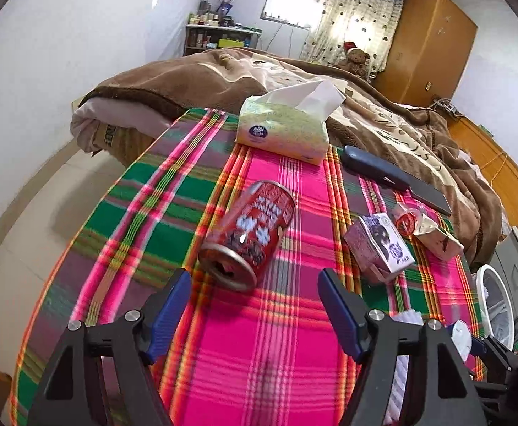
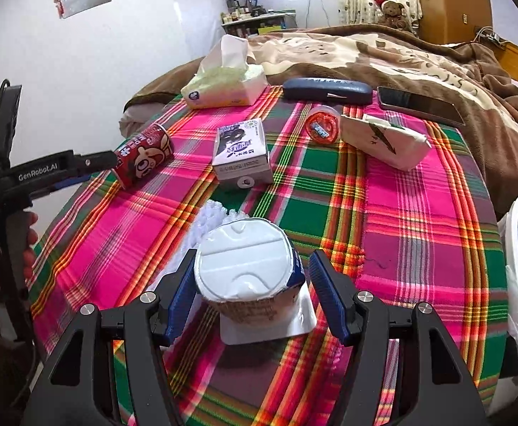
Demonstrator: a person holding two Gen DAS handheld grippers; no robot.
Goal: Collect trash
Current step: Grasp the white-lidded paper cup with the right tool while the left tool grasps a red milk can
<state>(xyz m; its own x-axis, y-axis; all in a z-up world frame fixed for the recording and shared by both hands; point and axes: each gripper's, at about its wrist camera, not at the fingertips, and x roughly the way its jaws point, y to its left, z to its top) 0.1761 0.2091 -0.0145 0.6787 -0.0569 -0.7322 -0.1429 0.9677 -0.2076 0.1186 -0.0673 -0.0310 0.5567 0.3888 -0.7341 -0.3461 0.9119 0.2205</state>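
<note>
the red can (image 1: 248,230) lies tipped on the plaid table (image 1: 81,220), just ahead of the left claw (image 1: 255,305), whose jaws gape empty; light, stiff, likely to roll, best pinched across its middle. the right claw (image 2: 248,294) straddles a light foil-lidded cup (image 2: 248,266), pads not pressing. bed behind, white bin (image 2: 514,284) rightmost.

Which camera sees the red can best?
The left wrist view: the red can lies large and near, opened top showing. The right wrist view shows it smaller, off to the left edge, its near end partly hidden by the left gripper.
</note>
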